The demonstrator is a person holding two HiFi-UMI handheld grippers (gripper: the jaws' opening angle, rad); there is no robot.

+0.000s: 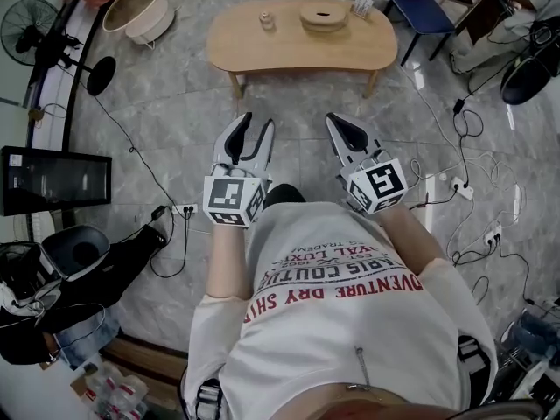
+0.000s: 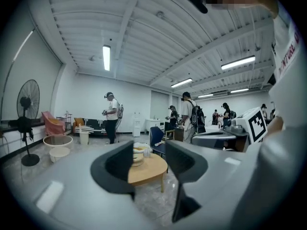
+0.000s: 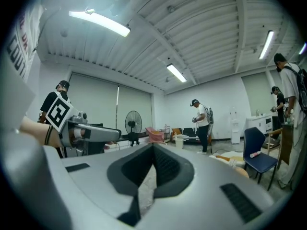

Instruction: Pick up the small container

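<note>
Head view first: the small container (image 1: 267, 20) sits far out on the wooden table (image 1: 262, 55), left of a round wooden piece (image 1: 324, 16) and well apart from the left gripper (image 1: 252, 136) and right gripper (image 1: 348, 138), both held up at the chest. It looks tiny, light and easy to topple, so a gentle pinch across its body seems safest. Left gripper view: tongs spread a little, nothing in the gap, only that table far off between them; right gripper view: tongs pressed together at the tips, empty, and the container can't be picked out.
</note>
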